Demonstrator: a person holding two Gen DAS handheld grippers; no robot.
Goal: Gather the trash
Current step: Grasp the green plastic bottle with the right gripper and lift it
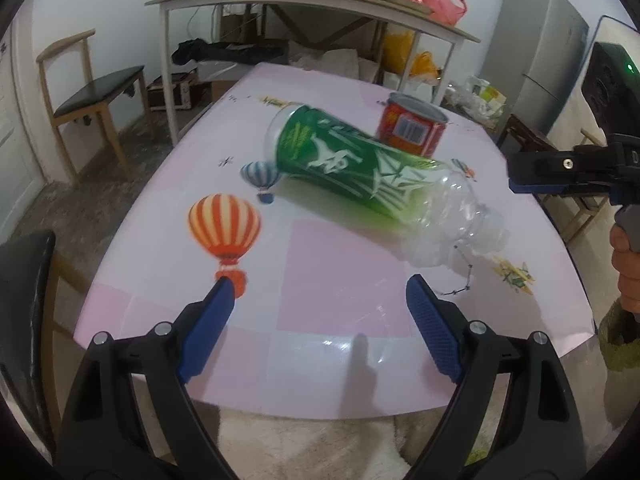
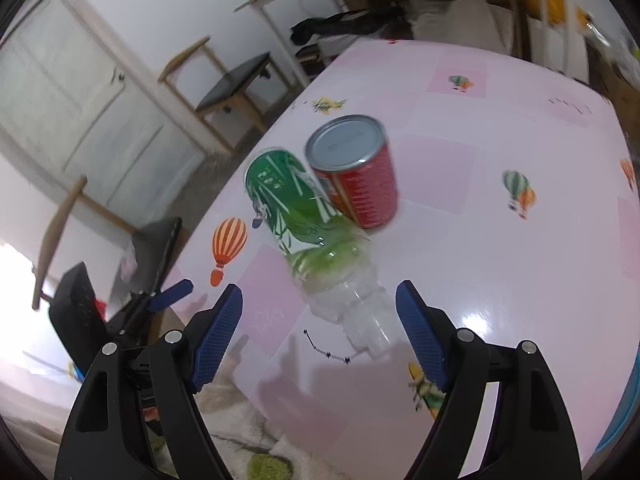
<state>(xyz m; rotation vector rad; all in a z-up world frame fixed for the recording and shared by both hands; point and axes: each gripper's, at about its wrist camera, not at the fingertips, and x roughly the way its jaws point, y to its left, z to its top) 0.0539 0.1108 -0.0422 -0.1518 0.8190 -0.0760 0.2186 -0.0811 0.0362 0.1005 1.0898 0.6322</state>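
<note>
Step in hand, as judged: approach, before any pickup. Nothing is held yet.

Table [image 1: 328, 360]: one, with a pink patterned top. It lies under both sets of jaws and carries all the trash in view.

Plastic bottle [image 1: 360, 168]: one, clear with a green label, lying on its side. In the right wrist view its neck end points toward the right gripper [image 2: 319, 300] and sits just ahead of the gap between the jaws, slightly toward the right-hand finger. From the left gripper [image 1: 318, 288], it lies ahead of the jaws and well apart, angled across the line of approach.

Can [image 2: 356, 172]: one, red, upright, sealed lid up. It stands beyond the bottle from either set of jaws and appears to touch the bottle's body.

Grippers: two. Both stand wide open and empty, pads clear of everything.

Next move, as judged: advance the right gripper so the bottle's neck or shoulder sits between the pads, then close. The clear plastic is likely to flex and roll, so seat the pads squarely. Avoid nudging the can. No bin or bag for collecting is identifiable in either view.
</note>
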